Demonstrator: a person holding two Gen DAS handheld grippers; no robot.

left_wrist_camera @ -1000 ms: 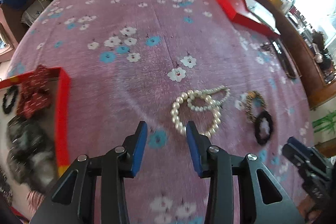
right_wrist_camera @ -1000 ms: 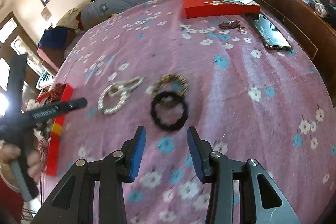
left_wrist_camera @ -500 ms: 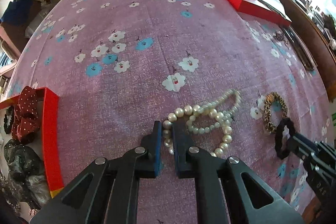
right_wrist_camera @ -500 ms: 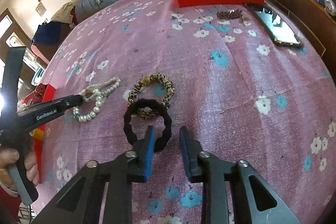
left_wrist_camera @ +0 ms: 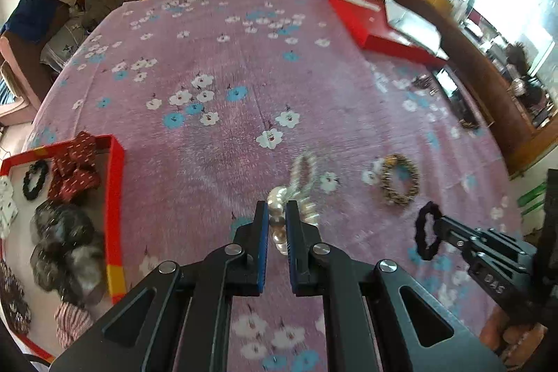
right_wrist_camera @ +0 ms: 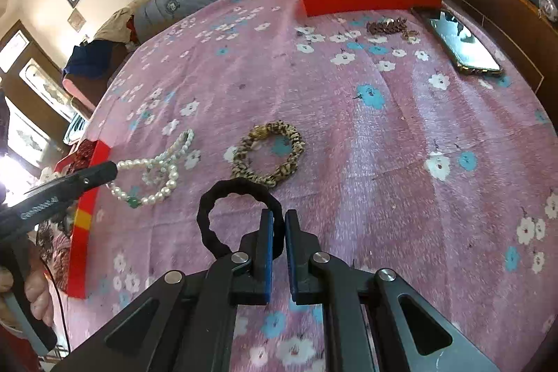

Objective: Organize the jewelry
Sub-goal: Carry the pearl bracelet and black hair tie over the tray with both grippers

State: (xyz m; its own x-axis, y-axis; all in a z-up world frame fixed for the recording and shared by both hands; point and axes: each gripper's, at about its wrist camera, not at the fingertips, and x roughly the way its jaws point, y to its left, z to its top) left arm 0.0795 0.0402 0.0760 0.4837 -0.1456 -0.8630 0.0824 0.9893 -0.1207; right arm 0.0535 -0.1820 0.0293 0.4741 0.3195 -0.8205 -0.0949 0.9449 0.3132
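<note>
The left gripper [left_wrist_camera: 277, 225], jaws clamped on the pearl necklace [left_wrist_camera: 300, 187] trailing to the bedspread [left_wrist_camera: 244, 75], sits nearer the red box [left_wrist_camera: 117, 197] than the right gripper [right_wrist_camera: 278, 232], jaws pinching the black scrunchie [right_wrist_camera: 216, 208].

We find little readable lettering. The right gripper [left_wrist_camera: 437, 225], seen from the left wrist, bears "DAS" on its body. The left gripper [right_wrist_camera: 111, 171], left of it, carries a pale word too blurred to read.

Both wrist cams look steeply down, close over the floral bedspread [left_wrist_camera: 244, 65], sharing its leopard scrunchie [right_wrist_camera: 268, 150].
</note>
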